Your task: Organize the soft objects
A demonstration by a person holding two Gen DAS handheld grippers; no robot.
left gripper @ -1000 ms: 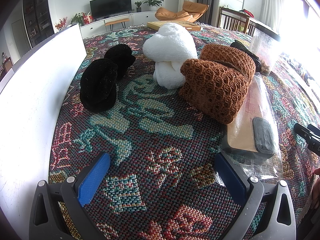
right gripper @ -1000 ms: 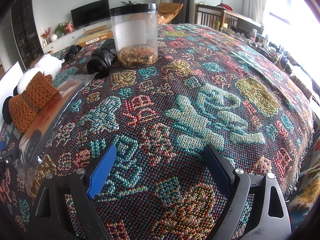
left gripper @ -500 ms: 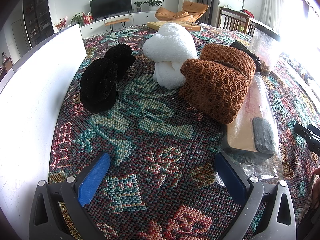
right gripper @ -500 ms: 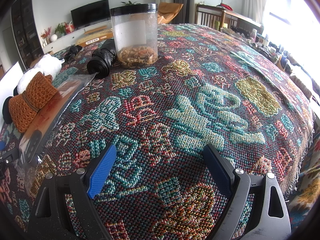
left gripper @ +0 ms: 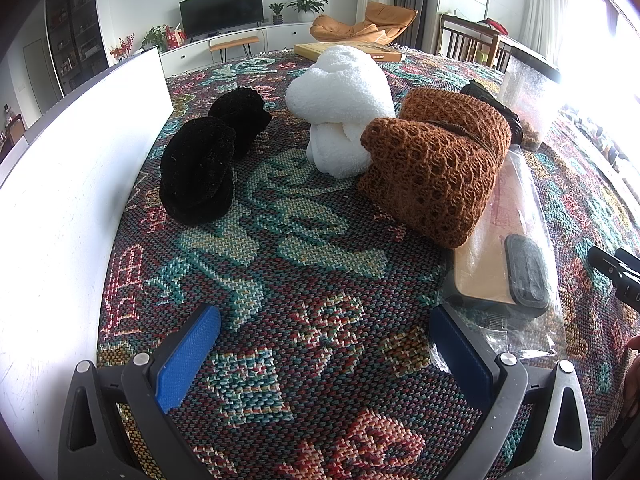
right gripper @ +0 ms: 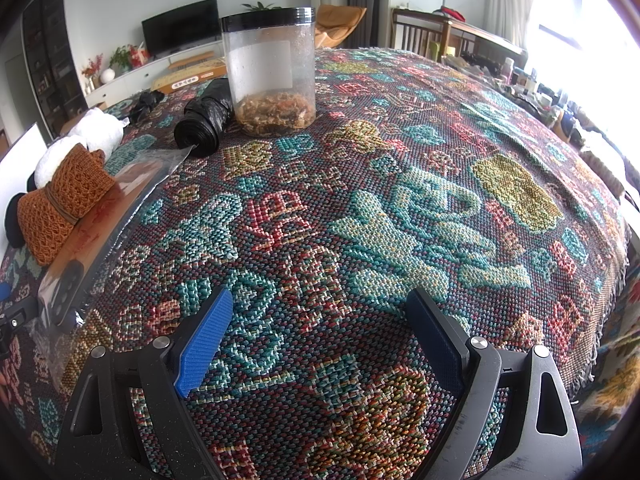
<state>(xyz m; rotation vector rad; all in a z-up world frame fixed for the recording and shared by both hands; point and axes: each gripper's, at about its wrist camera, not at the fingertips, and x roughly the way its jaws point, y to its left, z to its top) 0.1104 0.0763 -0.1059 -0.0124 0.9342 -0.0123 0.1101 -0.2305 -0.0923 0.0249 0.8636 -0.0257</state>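
Soft bundles, black (left gripper: 198,170), white (left gripper: 340,108) and brown (left gripper: 434,168), lie untouched on the tabletop (left gripper: 312,280); both tongs, left (left gripper: 324,354) and right (right gripper: 320,334), are spread and empty, so 1 bundle must first be approached.

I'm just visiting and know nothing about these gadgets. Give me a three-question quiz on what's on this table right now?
1. True or false: the left gripper is holding the white fluffy bundle.
2. Which soft item touches the brown knitted bundle? A) the black velvet bundle B) the white fluffy bundle
3. Fill in: the clear jar has a ____ lid.

Key: 1 false, both grippers are open and empty (right gripper); 2 B; 3 black.
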